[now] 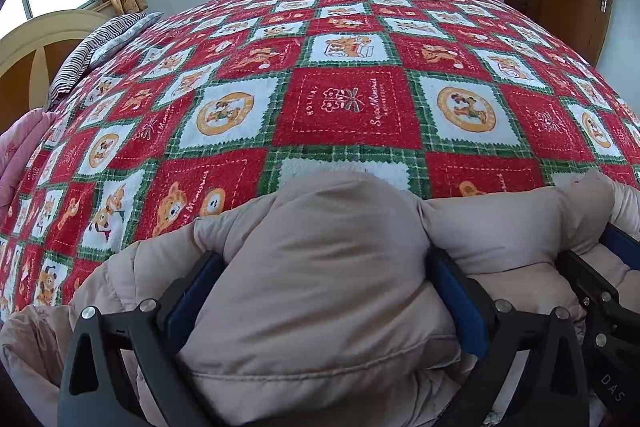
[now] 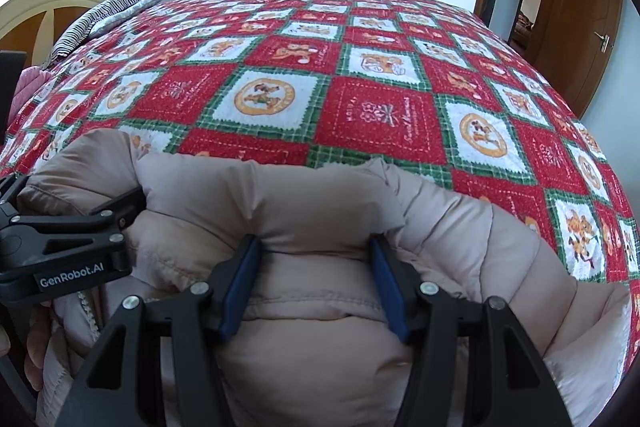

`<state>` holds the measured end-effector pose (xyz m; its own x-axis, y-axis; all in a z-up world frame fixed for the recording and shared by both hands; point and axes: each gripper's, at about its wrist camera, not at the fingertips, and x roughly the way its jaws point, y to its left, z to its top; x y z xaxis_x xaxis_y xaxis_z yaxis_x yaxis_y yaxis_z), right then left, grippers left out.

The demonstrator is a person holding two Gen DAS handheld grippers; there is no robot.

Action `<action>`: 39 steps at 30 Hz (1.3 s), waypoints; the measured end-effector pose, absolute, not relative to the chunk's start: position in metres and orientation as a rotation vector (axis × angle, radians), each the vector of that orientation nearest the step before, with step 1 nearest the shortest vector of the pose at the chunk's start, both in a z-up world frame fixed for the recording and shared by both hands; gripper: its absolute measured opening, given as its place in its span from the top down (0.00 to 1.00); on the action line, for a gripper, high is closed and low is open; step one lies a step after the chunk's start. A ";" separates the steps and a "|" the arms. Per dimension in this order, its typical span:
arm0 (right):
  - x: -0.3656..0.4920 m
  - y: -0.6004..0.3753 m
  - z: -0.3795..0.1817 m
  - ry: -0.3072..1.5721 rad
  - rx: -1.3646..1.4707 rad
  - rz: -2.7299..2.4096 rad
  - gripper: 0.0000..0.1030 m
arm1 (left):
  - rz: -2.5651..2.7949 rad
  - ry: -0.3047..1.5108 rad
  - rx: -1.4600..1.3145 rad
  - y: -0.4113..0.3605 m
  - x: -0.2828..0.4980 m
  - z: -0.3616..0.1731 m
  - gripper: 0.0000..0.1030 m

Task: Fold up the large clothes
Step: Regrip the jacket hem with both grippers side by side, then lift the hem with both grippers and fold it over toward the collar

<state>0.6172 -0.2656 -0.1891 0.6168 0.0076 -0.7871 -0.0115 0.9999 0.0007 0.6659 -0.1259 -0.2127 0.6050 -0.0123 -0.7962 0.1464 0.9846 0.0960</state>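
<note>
Beige quilted puffer coat (image 1: 320, 287), matte nylon with stitched channels, soft and bulging, fills the bottom of both frames. Left gripper (image 1: 324, 291), black plastic arms with blue pads: jaws spread wide, a fat fold of the coat sits between them; whether the pads press it, cannot tell. Right gripper (image 2: 316, 279), same build, shows at mid opening with its blue pads clamped on a thick roll of the coat, fabric pinching in at both pads. In the right wrist view the left gripper appears at left edge, its finger against the same coat. Coat is bunched along the near edge of the bed, one puffy sleeve trailing to lower right in the right wrist view. Beyond it, fleecy red, white and green checked blanket (image 1: 352, 107) with cartoon bear squares covers the bed. Striped pillow (image 1: 100, 43) at upper left; brown wooden door (image 2: 580, 27) at upper right.
</note>
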 end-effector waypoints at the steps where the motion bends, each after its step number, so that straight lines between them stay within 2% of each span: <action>1: 0.618 -0.266 -0.189 0.907 -0.004 0.012 0.43 | -0.092 0.918 0.157 -0.126 0.666 -0.213 0.01; 11: 0.621 -0.262 -0.190 0.921 -0.031 0.004 0.42 | -0.072 0.922 0.203 -0.132 0.668 -0.212 0.01; 13: 0.622 -0.263 -0.185 0.940 -0.049 0.024 0.42 | -0.071 0.944 0.196 -0.129 0.669 -0.203 0.01; 15: 0.610 -0.272 -0.170 0.943 -0.045 0.052 0.41 | -0.069 0.878 0.193 -0.120 0.652 -0.170 0.01; 19: 0.554 -0.296 -0.135 0.872 -0.029 0.018 0.25 | -0.119 0.762 0.218 -0.093 0.596 -0.122 0.01; 21: 0.523 -0.308 -0.129 0.878 -0.014 0.008 0.23 | -0.104 0.737 0.271 -0.067 0.553 -0.114 0.01; 26: 0.425 -0.341 -0.148 0.942 -0.019 -0.055 0.22 | 0.001 0.733 0.366 0.004 0.450 -0.143 0.01; 30: 0.358 -0.361 -0.164 0.989 0.020 -0.097 0.22 | 0.044 0.815 0.316 0.062 0.370 -0.175 0.01; 34: 0.305 -0.366 -0.168 0.994 0.055 -0.105 0.22 | 0.025 0.838 0.282 0.080 0.310 -0.192 0.01; 39: 0.259 -0.363 -0.176 0.992 0.084 -0.112 0.22 | -0.003 0.807 0.324 0.070 0.270 -0.204 0.01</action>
